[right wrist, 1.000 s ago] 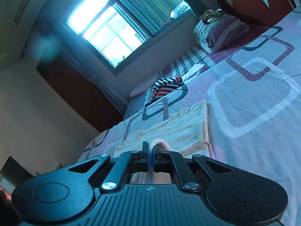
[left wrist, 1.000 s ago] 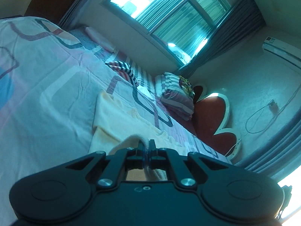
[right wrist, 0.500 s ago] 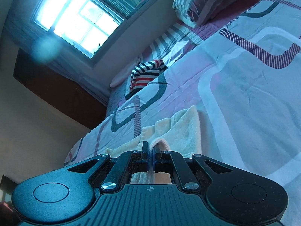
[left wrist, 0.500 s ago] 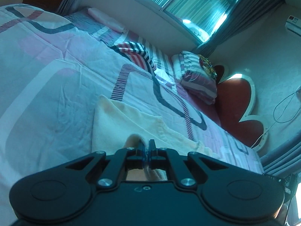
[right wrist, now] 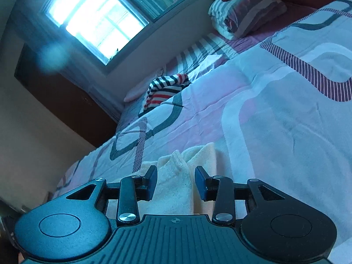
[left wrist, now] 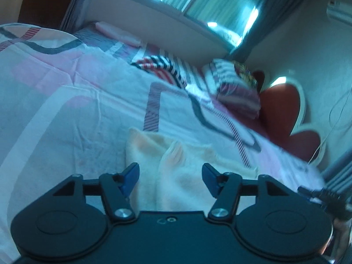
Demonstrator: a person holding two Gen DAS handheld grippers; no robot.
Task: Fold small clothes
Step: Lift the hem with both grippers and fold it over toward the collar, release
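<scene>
Pale yellow knitted garment (left wrist: 176,167) (right wrist: 176,176) lying bunched on the pink-and-white patterned bed (left wrist: 66,114) (right wrist: 275,121). Left tongs (left wrist: 170,177) and right tongs (right wrist: 176,181) both spread wide right over it, gripping nothing. Striped folded top (right wrist: 165,90) farther up.

The cream garment (left wrist: 176,171) lies low on the patterned bedspread (left wrist: 77,114), soft and knitted-looking, with a faint peach tint along its edges. In the left wrist view it sits bunched rather than flat: one layer is doubled over another, and a fold rises into a small peak near the middle, its inner face showing peach. A rounded corner points away toward the far side of the bed. From the right wrist view, the same cream garment (right wrist: 176,176) shows a ribbed edge running down its centre, with two layers side by side and a pale strip poking out on the right. It rests loose on the bedspread (right wrist: 275,121).
</scene>
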